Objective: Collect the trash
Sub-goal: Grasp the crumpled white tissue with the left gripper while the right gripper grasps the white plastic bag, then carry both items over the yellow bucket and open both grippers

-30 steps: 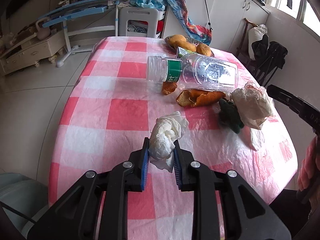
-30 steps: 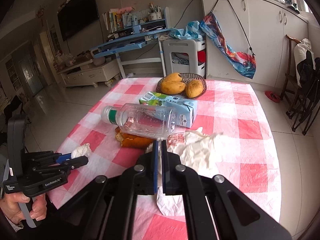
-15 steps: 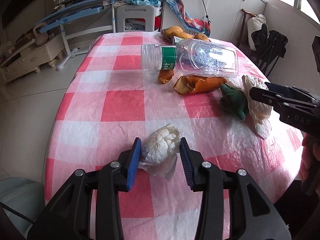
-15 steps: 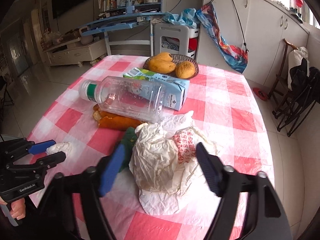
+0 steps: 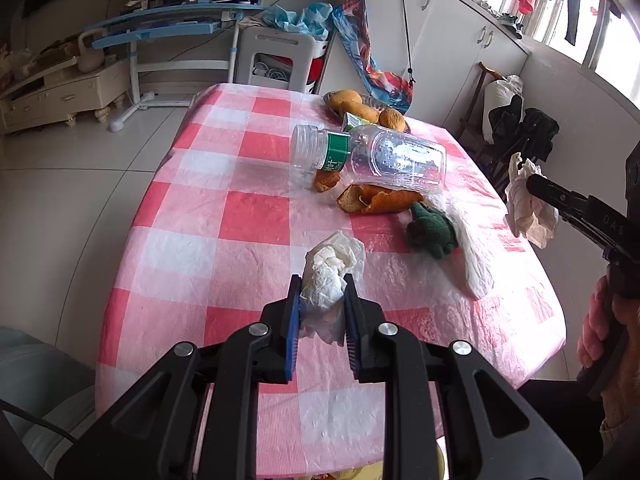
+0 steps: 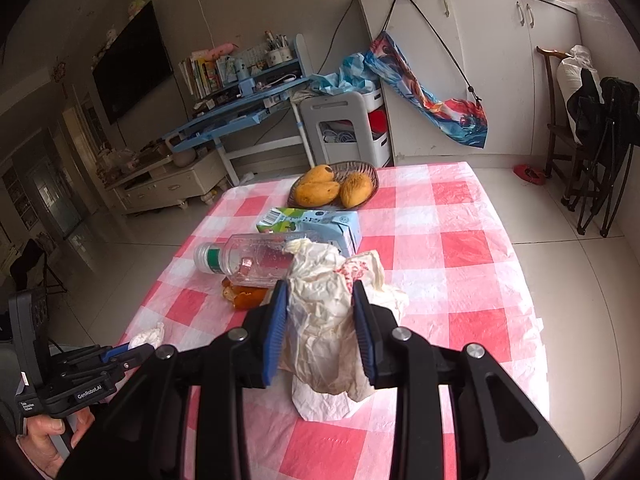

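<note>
My right gripper (image 6: 320,320) is clamped on the large crumpled paper wrapper (image 6: 328,312); its jaws have just been closing, and the paper now bulges between both pads and hangs below them. In the left wrist view the wrapper appears lifted clear of the table (image 5: 240,208), near its right edge. My left gripper (image 5: 320,312) has also just been closing and now pinches the small white tissue wad (image 5: 326,276), low over the near part of the checked cloth.

The remaining rubbish lies mid-table: the empty plastic bottle (image 5: 384,156) on its side, the orange peel (image 5: 376,202) touching it beneath, and a white scrap (image 5: 472,256) beside a green soft toy (image 5: 432,232). The carton (image 6: 320,224) and the fruit basket (image 6: 340,184) stand behind the bottle.

Procedure, as I judge it:
1. Keep both grips firm; crushed paper springs back and can slip.
2. Raise each load straight up before travelling, so trailing paper does not drag the cloth or nudge the bottle.
3. Keep the two grippers well apart.

No bin is identifiable in either view.
</note>
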Demonstrator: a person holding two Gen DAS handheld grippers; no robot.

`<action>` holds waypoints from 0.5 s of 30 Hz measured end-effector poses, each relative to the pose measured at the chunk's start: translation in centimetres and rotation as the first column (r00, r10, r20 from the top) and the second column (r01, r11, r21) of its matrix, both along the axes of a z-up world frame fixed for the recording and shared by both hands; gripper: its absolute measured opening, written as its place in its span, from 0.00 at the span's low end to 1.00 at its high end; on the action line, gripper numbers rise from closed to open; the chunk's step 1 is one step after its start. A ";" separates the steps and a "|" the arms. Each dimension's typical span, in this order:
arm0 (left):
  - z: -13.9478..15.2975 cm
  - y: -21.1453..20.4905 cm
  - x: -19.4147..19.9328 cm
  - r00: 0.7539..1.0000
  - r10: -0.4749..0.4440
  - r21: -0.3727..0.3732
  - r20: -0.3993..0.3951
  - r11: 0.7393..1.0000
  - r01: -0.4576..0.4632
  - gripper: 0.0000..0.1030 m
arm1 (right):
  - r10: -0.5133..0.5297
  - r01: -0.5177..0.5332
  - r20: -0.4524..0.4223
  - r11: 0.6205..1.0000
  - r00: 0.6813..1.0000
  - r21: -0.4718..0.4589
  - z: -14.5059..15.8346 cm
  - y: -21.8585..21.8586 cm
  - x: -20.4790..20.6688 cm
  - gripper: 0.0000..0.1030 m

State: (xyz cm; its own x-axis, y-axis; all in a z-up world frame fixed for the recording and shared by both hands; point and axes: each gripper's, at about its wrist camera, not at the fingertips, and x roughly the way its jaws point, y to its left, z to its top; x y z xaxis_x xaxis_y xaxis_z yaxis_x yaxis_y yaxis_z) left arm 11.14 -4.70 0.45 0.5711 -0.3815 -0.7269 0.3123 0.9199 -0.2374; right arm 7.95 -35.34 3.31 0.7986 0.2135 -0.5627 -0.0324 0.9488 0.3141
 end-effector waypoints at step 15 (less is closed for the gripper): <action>3.1 -0.6 -7.9 0.998 -0.036 0.041 0.054 0.999 0.033 0.19 | 0.093 -0.091 -0.027 0.992 0.995 0.086 -1.6 5.5 -9.7 0.32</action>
